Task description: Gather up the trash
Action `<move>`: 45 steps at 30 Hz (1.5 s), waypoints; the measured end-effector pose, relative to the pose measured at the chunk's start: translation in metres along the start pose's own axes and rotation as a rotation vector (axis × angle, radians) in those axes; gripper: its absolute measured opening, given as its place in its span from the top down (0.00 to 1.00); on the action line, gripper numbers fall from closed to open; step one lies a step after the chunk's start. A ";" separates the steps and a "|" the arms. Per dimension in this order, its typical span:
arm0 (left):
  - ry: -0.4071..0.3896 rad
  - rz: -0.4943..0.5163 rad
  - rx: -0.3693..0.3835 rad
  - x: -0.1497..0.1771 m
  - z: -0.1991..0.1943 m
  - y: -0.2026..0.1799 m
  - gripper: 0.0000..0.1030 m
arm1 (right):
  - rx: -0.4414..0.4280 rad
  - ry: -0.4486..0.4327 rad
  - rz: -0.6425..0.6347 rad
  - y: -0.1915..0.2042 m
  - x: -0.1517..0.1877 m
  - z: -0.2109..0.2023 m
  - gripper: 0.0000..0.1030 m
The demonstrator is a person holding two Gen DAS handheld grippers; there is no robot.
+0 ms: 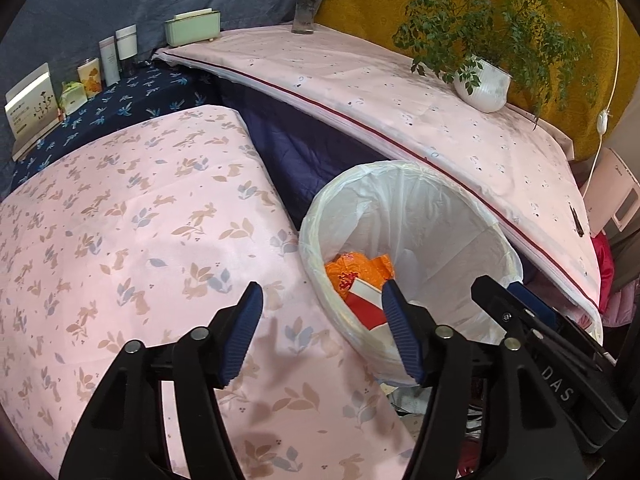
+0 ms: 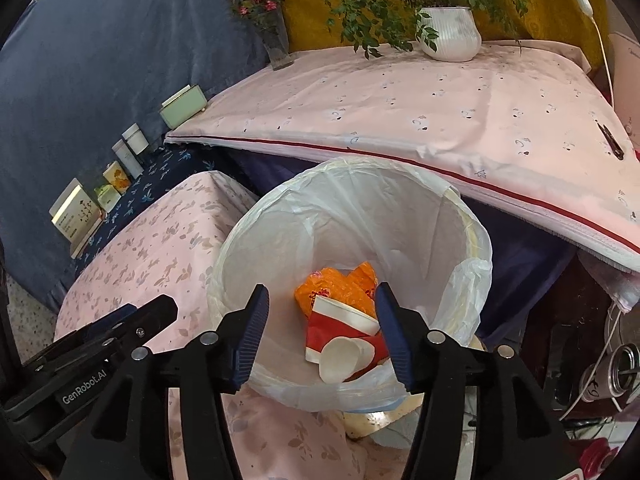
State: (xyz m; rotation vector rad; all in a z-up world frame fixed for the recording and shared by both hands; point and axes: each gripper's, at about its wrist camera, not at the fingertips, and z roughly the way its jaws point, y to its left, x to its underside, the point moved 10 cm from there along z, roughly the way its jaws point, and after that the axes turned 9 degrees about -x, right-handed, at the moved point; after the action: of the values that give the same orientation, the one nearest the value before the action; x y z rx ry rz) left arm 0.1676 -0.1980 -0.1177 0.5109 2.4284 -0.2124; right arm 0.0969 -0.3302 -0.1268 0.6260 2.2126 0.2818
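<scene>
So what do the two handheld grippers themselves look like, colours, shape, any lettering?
Both are the same build: black plastic arms with silver pivot pins, each ending in a dark blue ribbed pad. The left gripper and right gripper look alike. White lettering shows on their bodies: "GenRobot.AI" on the left one's side, "DAS" on the right one's. No cables, hands or sleeves are visible.

Left wrist view: angled down, near pink rabbit-print cloth (image 1: 132, 240), bin at right. Right wrist view: angled down, close above white-lined round bin (image 2: 400, 216). Both share bin, pink tabletop, white plant pot (image 2: 452, 32).
</scene>
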 end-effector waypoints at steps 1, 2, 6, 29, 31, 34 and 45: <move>-0.001 0.000 -0.006 0.001 -0.001 0.002 0.42 | 0.009 0.000 -0.010 0.001 0.001 -0.002 0.43; -0.004 0.001 -0.011 0.002 -0.003 0.004 0.42 | 0.017 -0.001 -0.017 0.002 0.002 -0.003 0.42; -0.012 0.007 -0.038 0.006 -0.008 0.010 0.40 | 0.054 -0.010 -0.064 0.008 0.006 -0.011 0.35; -0.033 0.008 -0.141 0.029 -0.040 0.034 0.18 | 0.183 -0.010 -0.191 0.012 0.026 -0.047 0.18; -0.040 0.002 -0.155 0.031 -0.041 0.036 0.14 | 0.183 0.001 -0.188 0.011 0.029 -0.047 0.13; -0.041 0.000 -0.166 0.034 -0.042 0.038 0.13 | 0.184 -0.003 -0.194 0.011 0.032 -0.049 0.13; -0.039 0.005 -0.196 0.043 -0.045 0.038 0.09 | 0.174 0.024 -0.227 0.015 0.047 -0.049 0.12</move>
State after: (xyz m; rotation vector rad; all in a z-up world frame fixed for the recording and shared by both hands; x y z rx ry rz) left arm 0.1273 -0.1374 -0.1097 0.4209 2.3778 0.0179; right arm 0.0388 -0.2927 -0.1189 0.4594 2.3223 -0.0202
